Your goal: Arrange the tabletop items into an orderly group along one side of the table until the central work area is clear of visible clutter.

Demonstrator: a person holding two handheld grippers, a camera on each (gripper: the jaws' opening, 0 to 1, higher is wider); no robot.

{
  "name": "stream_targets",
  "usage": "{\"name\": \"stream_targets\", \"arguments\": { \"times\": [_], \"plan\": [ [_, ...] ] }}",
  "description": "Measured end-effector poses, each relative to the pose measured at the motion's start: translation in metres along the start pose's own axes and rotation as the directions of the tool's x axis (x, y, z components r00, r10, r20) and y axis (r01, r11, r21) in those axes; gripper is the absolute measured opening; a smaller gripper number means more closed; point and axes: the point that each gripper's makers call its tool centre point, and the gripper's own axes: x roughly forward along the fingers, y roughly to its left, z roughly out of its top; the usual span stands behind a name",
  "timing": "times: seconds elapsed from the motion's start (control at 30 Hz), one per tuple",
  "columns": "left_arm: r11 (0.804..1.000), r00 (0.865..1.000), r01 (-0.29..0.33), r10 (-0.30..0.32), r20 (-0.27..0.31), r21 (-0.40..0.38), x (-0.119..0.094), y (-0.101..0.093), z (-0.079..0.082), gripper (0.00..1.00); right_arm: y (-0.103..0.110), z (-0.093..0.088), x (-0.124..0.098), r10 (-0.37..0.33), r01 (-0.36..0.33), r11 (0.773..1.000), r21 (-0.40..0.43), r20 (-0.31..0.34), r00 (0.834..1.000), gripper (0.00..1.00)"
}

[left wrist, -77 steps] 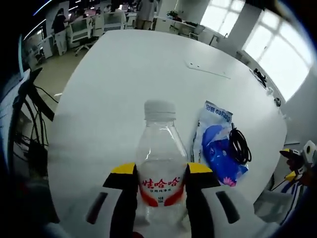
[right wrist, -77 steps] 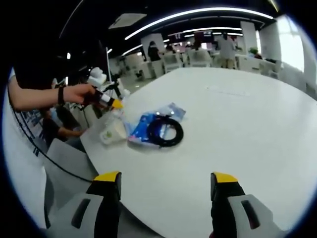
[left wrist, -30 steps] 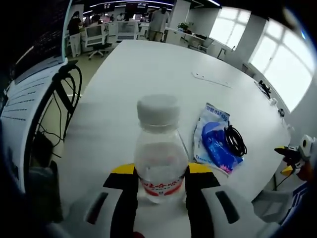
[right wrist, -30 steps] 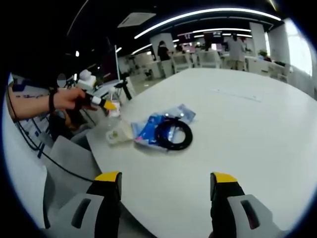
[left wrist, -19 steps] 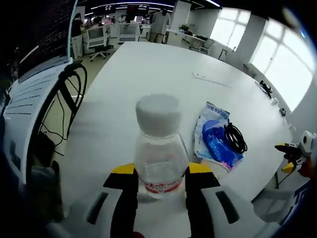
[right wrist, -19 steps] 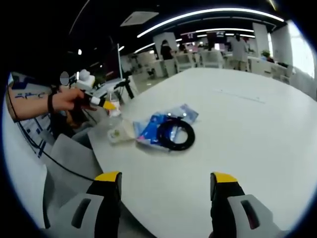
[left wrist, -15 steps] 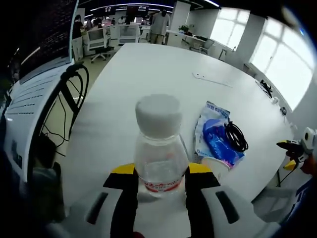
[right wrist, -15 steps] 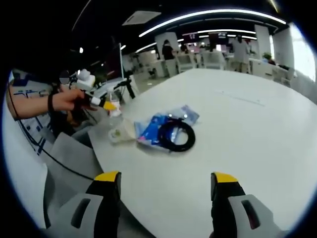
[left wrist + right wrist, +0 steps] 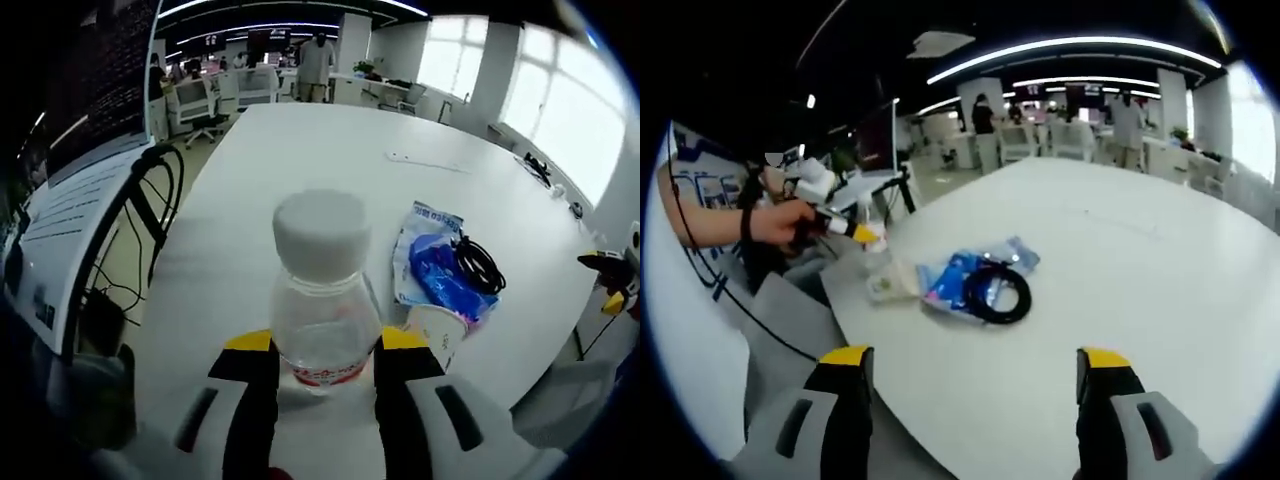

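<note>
Left gripper (image 9: pixel 322 362) stays clamped on the clear plastic water bottle with white cap (image 9: pixel 323 300), lower centre. A white paper cup (image 9: pixel 436 330) now lies right of it, beside the blue snack bag (image 9: pixel 436 270); grouping nearly formed. Right gripper (image 9: pixel 976 400) wide open, empty.

The bottle's (image 9: pixel 325 300) base is hidden between the jaws; its label print (red band) blurs; the cup (image 9: pixel 886 285) looks tiny.
</note>
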Motion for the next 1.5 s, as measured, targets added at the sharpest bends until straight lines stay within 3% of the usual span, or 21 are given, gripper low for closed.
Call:
{"name": "stream_targets", "arguments": {
  "times": [0.6,1.0,1.27,1.5],
  "plan": [
    [1.000,0.999,-0.013,0.012,0.030,0.016,-0.004,-0.003,-0.006,0.35,-0.003,0.018,-0.002,-0.054,0.053,0.998,0.016,0.069,0.996,0.86],
    [0.999,0.999,-0.021,0.020,0.044,0.030,-0.010,-0.009,-0.015,0.35,-0.005,0.015,-0.004,-0.063,0.062,0.998,0.013,0.056,0.996,0.85],
    [0.996,0.999,-0.022,0.018,0.045,0.084,-0.014,-0.017,-0.020,0.35,-0.003,0.015,-0.006,-0.061,0.061,0.998,0.010,0.047,0.997,0.84],
    [0.997,0.997,-0.043,0.039,0.073,0.061,-0.012,-0.014,-0.022,0.36,-0.002,0.015,-0.008,-0.064,0.064,0.998,0.017,0.046,0.997,0.84]
  ]
}}
